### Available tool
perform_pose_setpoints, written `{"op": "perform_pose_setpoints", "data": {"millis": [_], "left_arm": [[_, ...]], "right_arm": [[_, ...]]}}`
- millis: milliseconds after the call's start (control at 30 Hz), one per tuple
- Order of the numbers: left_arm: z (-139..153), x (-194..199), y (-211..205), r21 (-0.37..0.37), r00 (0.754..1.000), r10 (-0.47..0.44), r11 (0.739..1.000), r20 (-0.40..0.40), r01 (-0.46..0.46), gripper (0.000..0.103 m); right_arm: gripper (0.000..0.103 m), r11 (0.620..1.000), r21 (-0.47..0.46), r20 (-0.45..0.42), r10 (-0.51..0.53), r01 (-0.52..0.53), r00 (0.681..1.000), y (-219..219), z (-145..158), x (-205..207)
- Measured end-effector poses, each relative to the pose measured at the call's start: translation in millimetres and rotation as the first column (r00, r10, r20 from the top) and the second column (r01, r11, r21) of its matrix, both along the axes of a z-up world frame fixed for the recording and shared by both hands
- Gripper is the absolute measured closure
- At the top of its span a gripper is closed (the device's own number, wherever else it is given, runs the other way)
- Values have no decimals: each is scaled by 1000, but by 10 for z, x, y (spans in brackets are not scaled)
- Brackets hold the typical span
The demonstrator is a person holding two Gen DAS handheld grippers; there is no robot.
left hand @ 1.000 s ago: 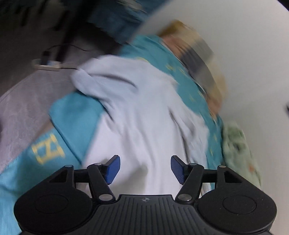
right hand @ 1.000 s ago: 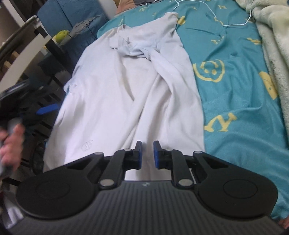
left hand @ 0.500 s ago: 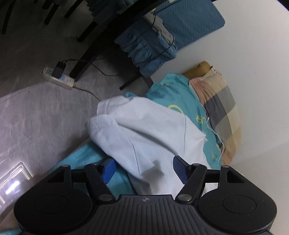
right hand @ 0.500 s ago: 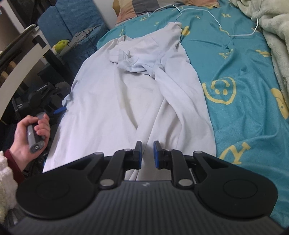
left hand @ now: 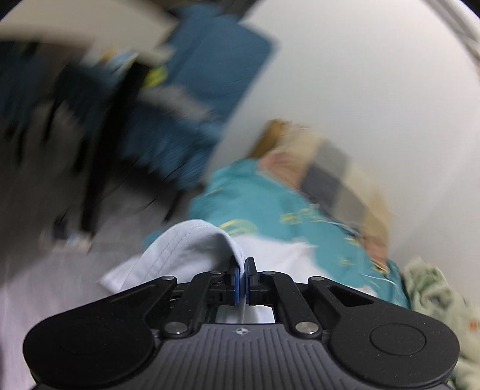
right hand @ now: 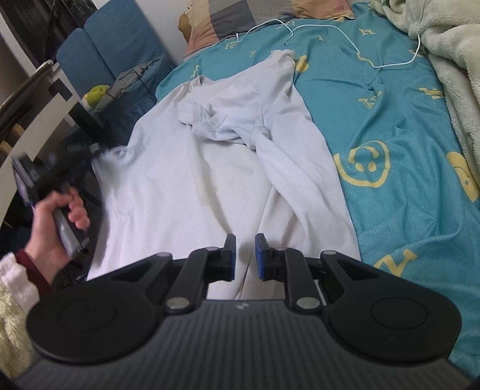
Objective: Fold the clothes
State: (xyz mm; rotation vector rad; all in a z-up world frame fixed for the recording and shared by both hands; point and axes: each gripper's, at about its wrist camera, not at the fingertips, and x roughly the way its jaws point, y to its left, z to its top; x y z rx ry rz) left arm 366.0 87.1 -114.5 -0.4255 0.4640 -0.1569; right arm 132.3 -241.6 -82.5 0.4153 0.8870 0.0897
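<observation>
A pale white shirt point(right hand: 186, 180) lies spread along the left side of a teal bed sheet point(right hand: 399, 126), its collar area bunched. In the left wrist view my left gripper point(left hand: 241, 280) is shut on a stitched edge of the shirt point(left hand: 192, 246), which arches up out of the pads. Seen from the right wrist, that left gripper point(right hand: 93, 148) is blurred at the shirt's left sleeve, held by a hand point(right hand: 57, 228). My right gripper point(right hand: 244, 255) sits at the shirt's near hem with its pads narrowly apart on fabric, and creases run into them.
A plaid pillow point(right hand: 228, 24) and a white cable point(right hand: 345, 36) lie at the head of the bed. A pale green blanket point(right hand: 450, 60) is heaped along the right. Left of the bed are a blue chair point(right hand: 114, 57) and a dark desk point(right hand: 45, 99).
The left gripper's jaws were open over the shirt's sleeve; they have now shut on its edge and lifted it. The right gripper has edged forward, still closed near the hem.
</observation>
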Motion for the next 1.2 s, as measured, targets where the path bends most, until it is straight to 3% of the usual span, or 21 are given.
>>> {"op": "perform_pose_setpoints", "data": {"millis": [100, 200, 300, 400, 467, 533, 633, 767, 900, 1067, 1200], "left_arm": [[247, -8, -683, 151, 989, -141, 980, 46, 133, 99], [259, -36, -1365, 231, 962, -271, 938, 33, 257, 99], [16, -46, -1971, 283, 938, -345, 897, -34, 340, 98], [-312, 18, -2210, 277, 933, -345, 891, -100, 359, 94], [-531, 62, -2362, 270, 928, -343, 889, -144, 370, 85], [-642, 71, -2326, 241, 925, -347, 894, -158, 377, 76], [-629, 50, -2270, 228, 911, -376, 884, -171, 408, 54], [-392, -237, -2170, 226, 897, -406, 870, -174, 438, 40], [-60, -693, -1930, 212, 912, -377, 889, -162, 405, 38], [404, -1422, -1669, 289, 941, -305, 896, -149, 337, 33], [662, -1850, -1406, 251, 960, -255, 927, -120, 278, 32]], "right_arm": [[86, 1000, 17, 10, -16, 16, 1000, -59, 17, -31], [86, 999, 34, 17, -36, 35, 999, -127, 31, -52], [85, 996, 60, 24, -61, 59, 998, -213, 27, -71], [85, 994, 64, 23, -87, 85, 996, -291, 4, -85], [85, 992, 81, 6, -93, 92, 996, -338, -52, -79], [85, 992, 91, 0, -91, 90, 996, -360, -89, -59], [85, 992, 101, 4, -80, 79, 997, -367, -123, -18], [85, 994, 85, 58, -70, 65, 996, -351, -61, -22], [85, 995, 74, 114, -72, 63, 991, -355, 28, -60], [85, 999, 28, 205, -51, 47, 977, -292, 189, -145], [85, 1000, -16, 270, 3, 2, 963, -191, 320, -223]]}}
